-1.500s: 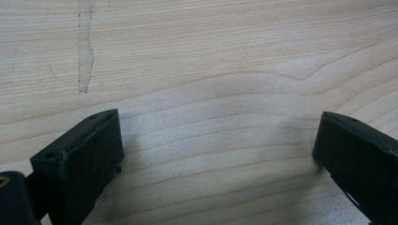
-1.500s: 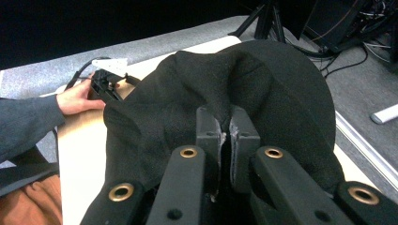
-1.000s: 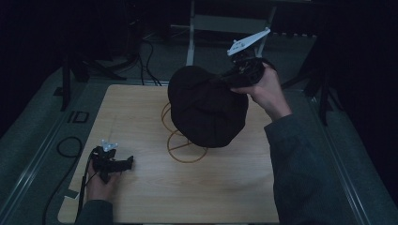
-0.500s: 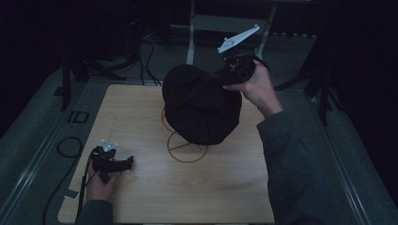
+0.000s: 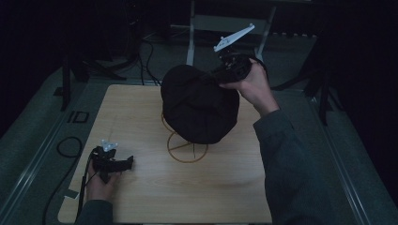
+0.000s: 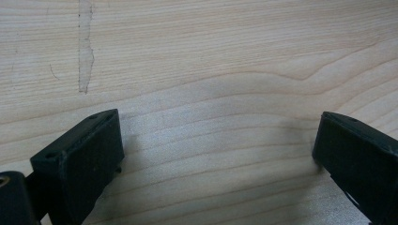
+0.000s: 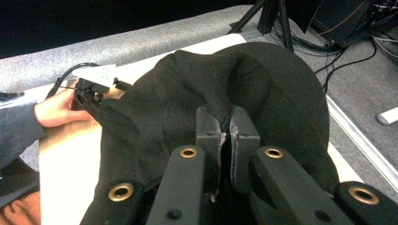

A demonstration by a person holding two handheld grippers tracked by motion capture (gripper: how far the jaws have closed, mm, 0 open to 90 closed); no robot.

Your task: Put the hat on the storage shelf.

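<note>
The right gripper [image 5: 220, 77] is clamped on a fold of a black fabric hat [image 5: 199, 110], holding it in the air above a wire stand [image 5: 187, 146] on the tabletop [image 5: 141, 187]. Only a thin pinch of cloth sits between the jaws, so the hat could slip free and drop, or its hanging edge could snag the stand and tip it. The hat hangs below and toward the person from that gripper. The left gripper [image 5: 123, 164] rests on the tabletop well apart, its jaws spread with nothing between them.
</note>
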